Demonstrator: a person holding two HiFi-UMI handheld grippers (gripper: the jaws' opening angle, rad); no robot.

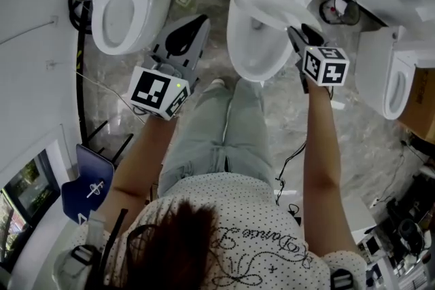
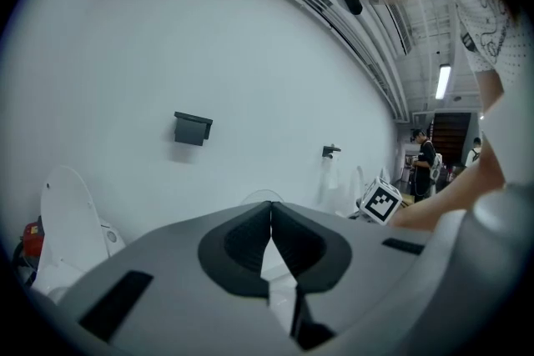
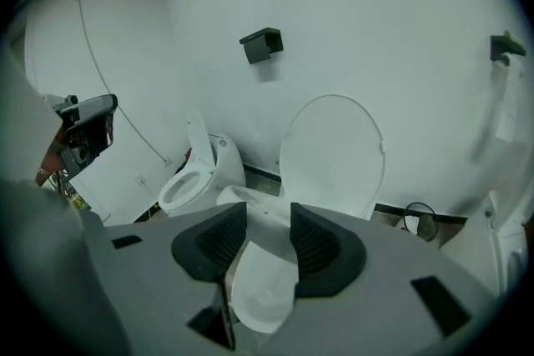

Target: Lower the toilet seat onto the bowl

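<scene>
Toilet seat (image 1: 268,7): smooth, glossy white oval

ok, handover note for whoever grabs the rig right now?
Left gripper: shut, empty, over the floor between two toilets.
Right gripper: jaws apart at the middle toilet's right rim, no grip visible.
Lid stands upright; can't tell whether the seat is up against it or down.
Left to do: check the seat, lower it if up.
</scene>
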